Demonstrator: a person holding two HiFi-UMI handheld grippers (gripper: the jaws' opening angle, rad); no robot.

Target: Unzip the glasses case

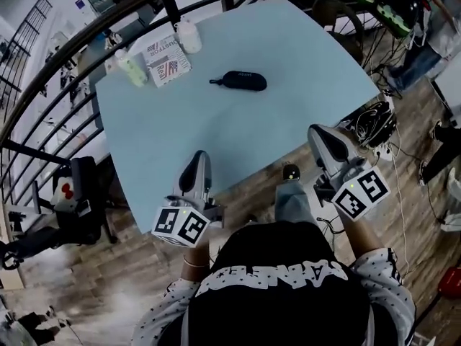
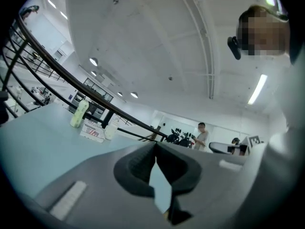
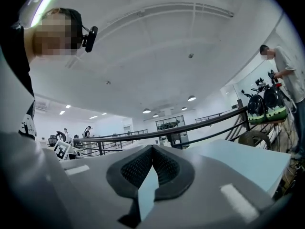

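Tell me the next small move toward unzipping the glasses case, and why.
Probably bring the right gripper forward and left toward the glasses case, opening its jaws on the way. Both it and the left gripper hang by the near edge of the table with jaws together and empty, while the case lies well beyond them near the table's middle, untouched.

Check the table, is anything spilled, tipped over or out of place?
Nothing stands out. The glasses case lies flat on the table; the box, green bottle and white bottle stand together at its far corner. No spill shows.
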